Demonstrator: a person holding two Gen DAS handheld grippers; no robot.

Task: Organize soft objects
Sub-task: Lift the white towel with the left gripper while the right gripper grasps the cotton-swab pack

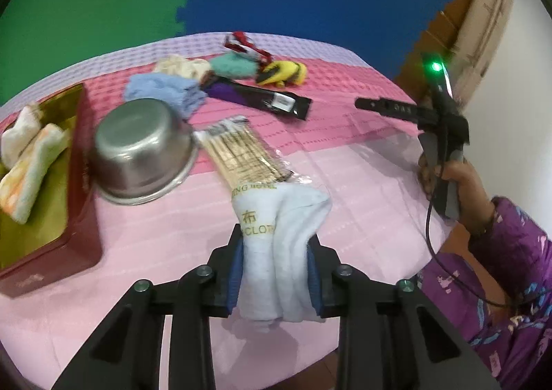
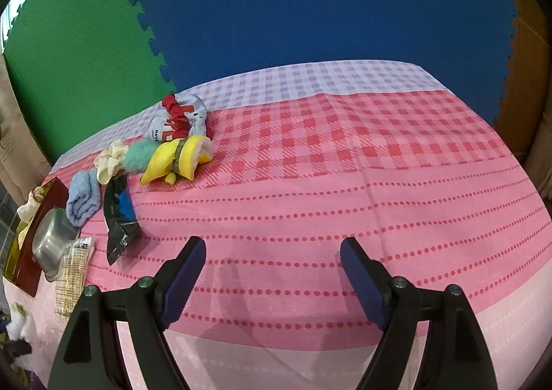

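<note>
1. Left tool [image 1: 276, 272]: its blue pads are clamped on a folded white cloth [image 1: 276, 241] with gold lettering, held above the near edge of the worktop [image 1: 362, 190].
2. Right tool [image 2: 272, 278]: fingers stand wide apart, nothing between them, over bare pink checked covering.
3. Beyond the white cloth lies a clear packet of wooden sticks [image 1: 241, 155], touching an upturned steel bowl [image 1: 141, 152].
4. Left of the bowl, a red tin [image 1: 82, 217] holds two rolled pale cloths [image 1: 27, 162].
5. Farther back: a blue towel [image 1: 162, 90], a cream scrunchie [image 2: 110, 159], a teal fluffy item [image 2: 138, 155], a yellow plush piece [image 2: 179, 159] and a black packet [image 1: 272, 102].
</note>
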